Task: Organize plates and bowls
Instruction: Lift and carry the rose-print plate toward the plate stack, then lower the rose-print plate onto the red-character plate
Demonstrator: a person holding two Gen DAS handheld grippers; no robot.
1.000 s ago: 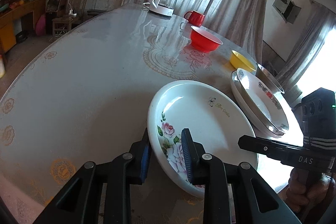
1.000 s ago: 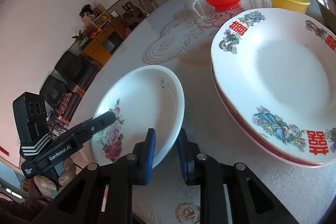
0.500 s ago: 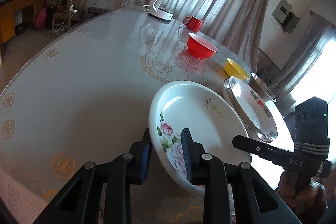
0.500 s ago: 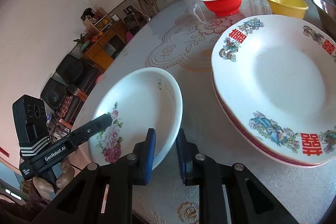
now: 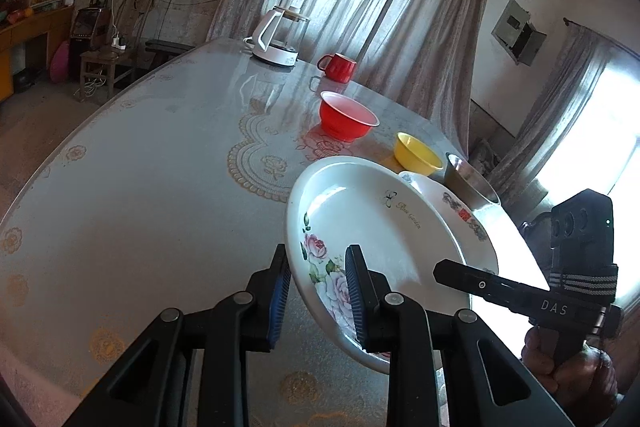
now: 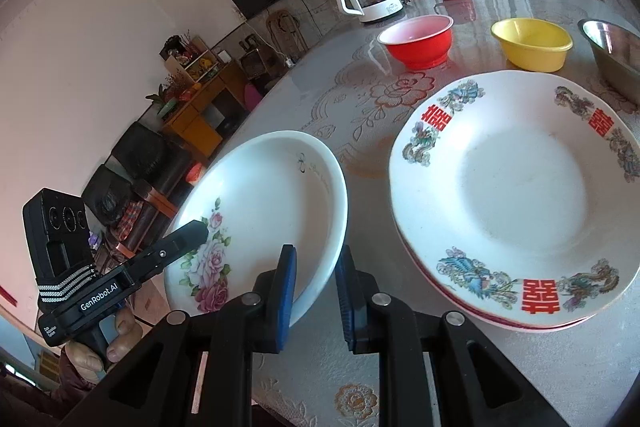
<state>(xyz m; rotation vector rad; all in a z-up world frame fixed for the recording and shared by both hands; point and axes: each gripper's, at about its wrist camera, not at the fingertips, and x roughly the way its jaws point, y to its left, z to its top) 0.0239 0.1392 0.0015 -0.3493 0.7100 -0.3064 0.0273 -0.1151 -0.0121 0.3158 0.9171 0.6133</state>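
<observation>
Fingers on both our grippers are pinching the rim of the rose plate: the left gripper is clamping the near edge by the painted flowers, and the right gripper is clamping the opposite edge. We are holding the plate tilted, seemingly clear of the table, just beside the stack of plates with red characters.

We are judging the main risk to be the thin rim slipping out of either grip; uneven lifting by the two hands would be twisting the plate and loosening a pad. Its far edge might also be knocking the stack while we are carrying it across.

Our left view is showing the plate overlapping the stack, hiding the gap between them, and the steel bowl close behind. Our right view is showing that gap plainly, with the red bowl and yellow bowl standing well apart beyond the stack.
</observation>
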